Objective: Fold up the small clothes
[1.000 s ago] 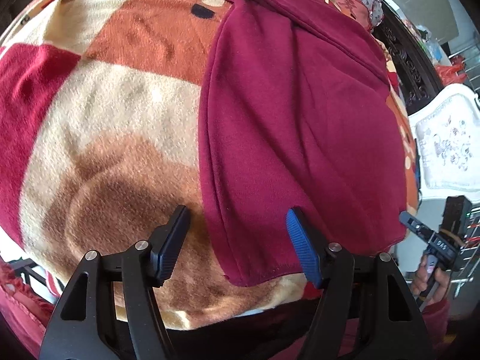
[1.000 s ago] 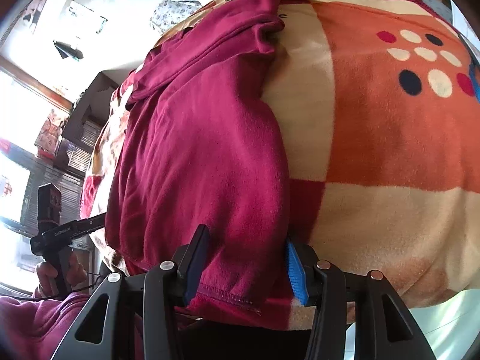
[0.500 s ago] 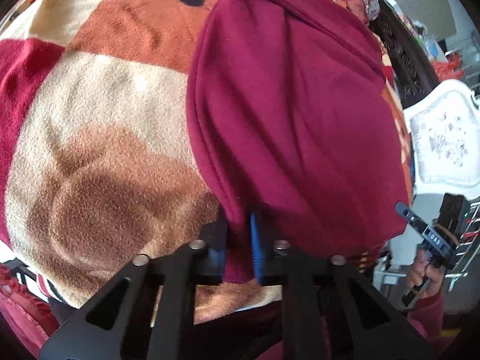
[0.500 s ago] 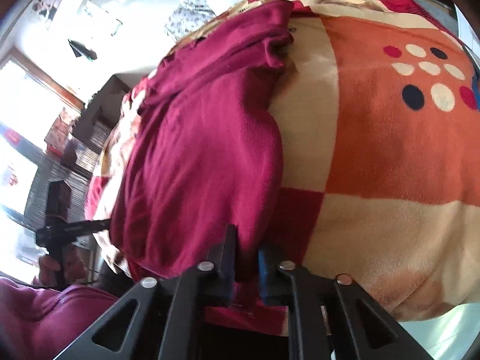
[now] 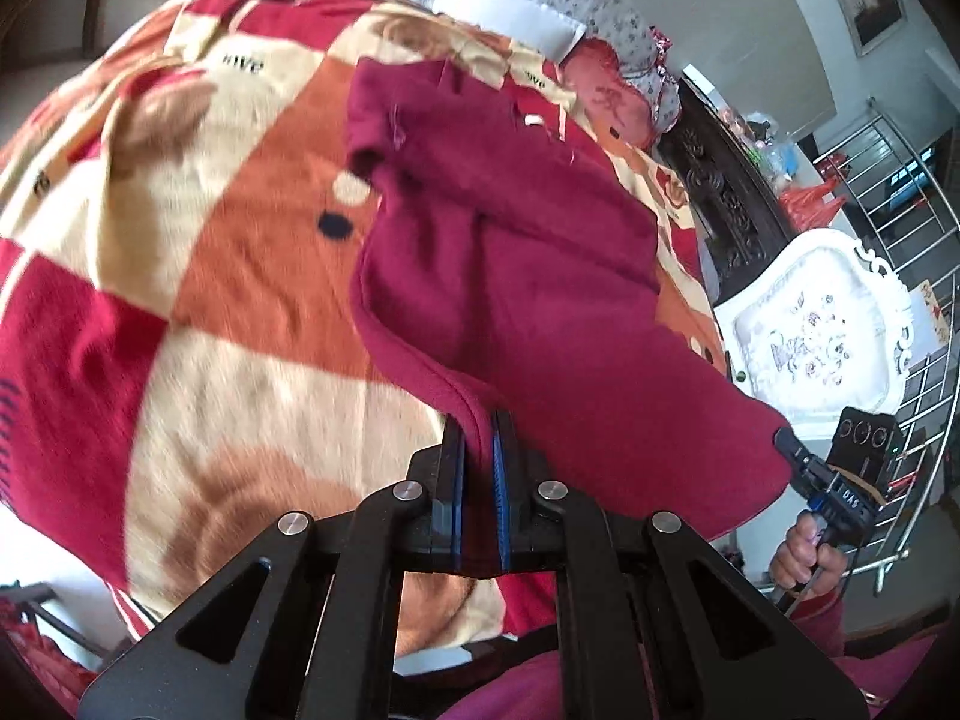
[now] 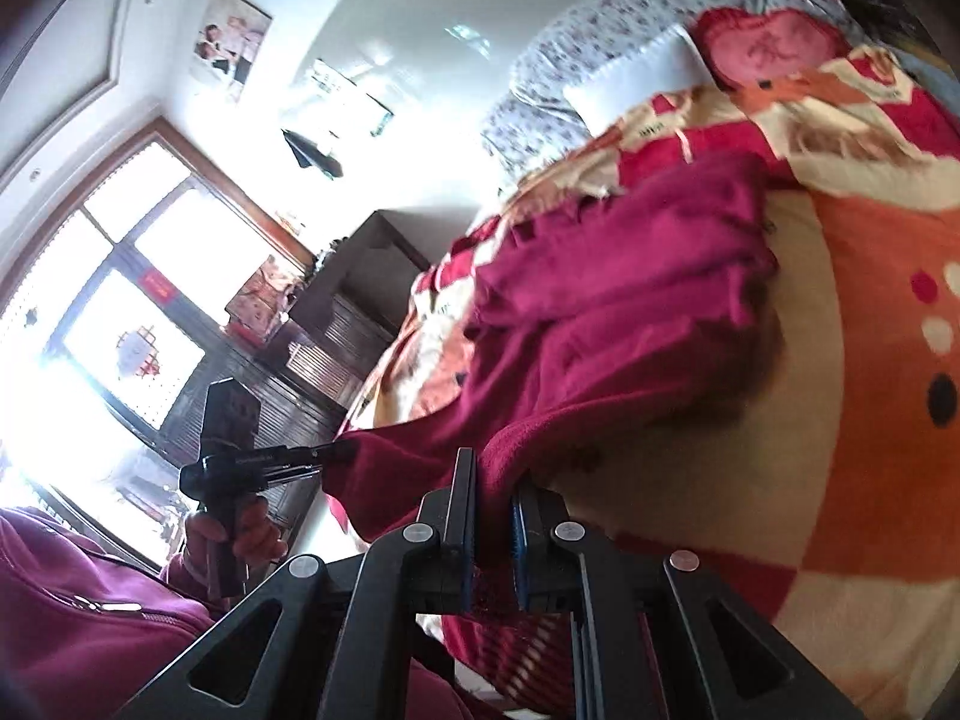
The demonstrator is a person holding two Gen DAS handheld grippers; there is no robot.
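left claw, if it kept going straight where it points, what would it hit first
Probably the maroon garment itself: the left claw is shut on its near edge, and the cloth rises ahead. Beyond lies the patterned blanket; depth is unclear.

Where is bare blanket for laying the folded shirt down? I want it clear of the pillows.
Bare blanket lies wide to the left of the maroon shirt in the left view, from the dotted orange square to the near edge. The far end is crowded: white pillow and red cushion.
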